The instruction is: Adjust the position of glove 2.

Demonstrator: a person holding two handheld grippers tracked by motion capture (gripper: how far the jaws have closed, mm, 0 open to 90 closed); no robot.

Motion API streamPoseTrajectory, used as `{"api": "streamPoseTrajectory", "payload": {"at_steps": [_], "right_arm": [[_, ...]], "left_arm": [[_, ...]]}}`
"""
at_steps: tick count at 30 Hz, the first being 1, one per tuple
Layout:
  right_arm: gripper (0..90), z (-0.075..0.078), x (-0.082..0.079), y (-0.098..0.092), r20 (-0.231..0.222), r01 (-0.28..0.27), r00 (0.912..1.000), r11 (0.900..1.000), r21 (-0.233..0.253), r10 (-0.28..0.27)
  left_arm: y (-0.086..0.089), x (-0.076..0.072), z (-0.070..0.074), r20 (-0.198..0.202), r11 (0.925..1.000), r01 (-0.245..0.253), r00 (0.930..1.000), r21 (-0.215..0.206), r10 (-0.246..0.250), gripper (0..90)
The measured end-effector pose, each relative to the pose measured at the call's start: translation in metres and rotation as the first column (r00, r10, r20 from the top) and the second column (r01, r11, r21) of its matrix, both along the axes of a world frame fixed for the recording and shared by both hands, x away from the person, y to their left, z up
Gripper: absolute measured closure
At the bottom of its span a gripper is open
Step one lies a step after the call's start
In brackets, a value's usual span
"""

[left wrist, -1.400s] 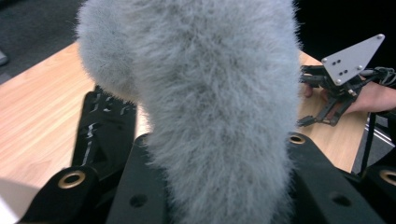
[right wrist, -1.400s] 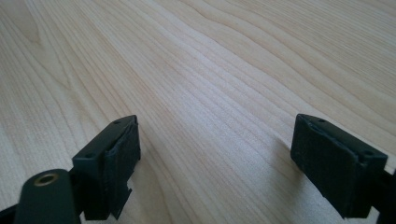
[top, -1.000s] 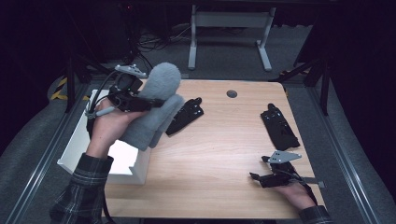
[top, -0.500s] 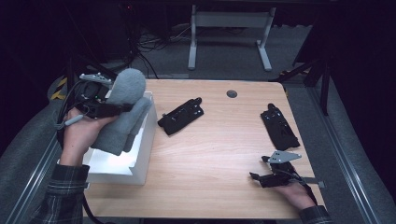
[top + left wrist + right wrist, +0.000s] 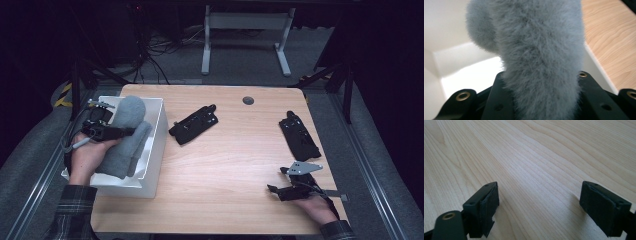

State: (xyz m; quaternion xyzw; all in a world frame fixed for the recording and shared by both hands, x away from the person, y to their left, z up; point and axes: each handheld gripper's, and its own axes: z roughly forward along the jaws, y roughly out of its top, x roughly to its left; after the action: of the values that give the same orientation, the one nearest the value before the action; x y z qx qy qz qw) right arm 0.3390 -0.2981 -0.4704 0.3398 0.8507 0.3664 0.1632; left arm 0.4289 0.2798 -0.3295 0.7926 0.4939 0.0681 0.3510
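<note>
Left claw (image 5: 107,131) at the left of the high view, clamped on a grey plush toy (image 5: 125,135). Toy held over and partly inside the white bin (image 5: 159,131) at the left edge of the worktop (image 5: 235,150), lower end down in the bin. In the left gripper view, grey fur (image 5: 541,57) pressed between the 2 black jaws, white bin wall behind, wood at the upper right. Right claw (image 5: 280,190) at the lower right of the high view, resting low on the worktop, jaws wide apart (bare wood between them in the right gripper view (image 5: 539,200)). 2 black flat parts on the worktop: 1 near the centre (image 5: 194,124), 1 at the right (image 5: 299,135), well apart from each other.
</note>
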Motion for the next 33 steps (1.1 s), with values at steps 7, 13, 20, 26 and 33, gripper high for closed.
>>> {"api": "streamPoseTrajectory", "payload": {"at_steps": [7,13,20,26,33], "right_arm": [[16.5,0.0,0.0,0.0,-0.001,0.001,1.0,1.0,0.0,-0.001],[16.5,0.0,0.0,0.0,0.0,0.0,1.0,1.0,0.0,0.0],[16.5,0.0,0.0,0.0,0.0,0.0,1.0,1.0,0.0,0.0],[16.5,0.0,0.0,0.0,0.0,0.0,1.0,1.0,0.0,0.0],[16.5,0.0,0.0,0.0,0.0,0.001,1.0,1.0,0.0,-0.001]], "left_arm": [[-0.001,0.018,-0.044,-0.092,0.999,-0.032,0.9951,0.032,0.035,68.2],[0.004,0.032,-0.073,-0.161,0.9979,-0.057,0.9851,0.032,0.061,66.1],[0.003,0.046,-0.097,-0.227,0.9941,-0.047,0.9715,0.098,0.068,49.1],[0.005,0.047,-0.092,-0.179,0.9882,-0.076,0.9787,0.133,0.1,25.1],[0.008,0.041,-0.069,-0.104,0.9885,-0.09,0.9892,0.121,0.103,18.1]]}}
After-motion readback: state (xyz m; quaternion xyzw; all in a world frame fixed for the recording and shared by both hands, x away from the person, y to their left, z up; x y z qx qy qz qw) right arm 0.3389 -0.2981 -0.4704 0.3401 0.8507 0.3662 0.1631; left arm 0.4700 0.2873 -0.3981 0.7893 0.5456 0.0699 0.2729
